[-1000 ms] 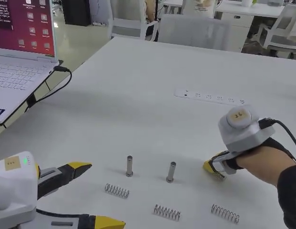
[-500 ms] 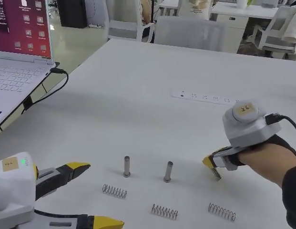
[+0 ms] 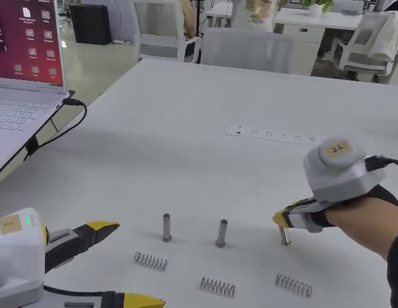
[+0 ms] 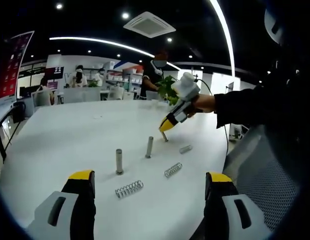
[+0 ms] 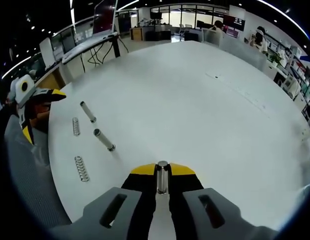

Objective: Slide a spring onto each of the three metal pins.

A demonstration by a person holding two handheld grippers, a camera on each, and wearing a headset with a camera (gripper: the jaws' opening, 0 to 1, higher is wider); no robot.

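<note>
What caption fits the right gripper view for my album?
The right claw grips a metal pin at the white table.

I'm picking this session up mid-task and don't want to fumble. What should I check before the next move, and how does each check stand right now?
1. Right gripper shut on the third pin: ok.
2. Third pin standing on the table: cannot tell; it leans slightly, with its lower end close to the surface.
3. Left pin and middle pin upright and bare: ok.
4. Left spring, middle spring and right spring lying free, one near each pin: ok.
5. Left gripper open, holding nothing: ok.
6. Springs on pins: not ok, none yet.
</note>
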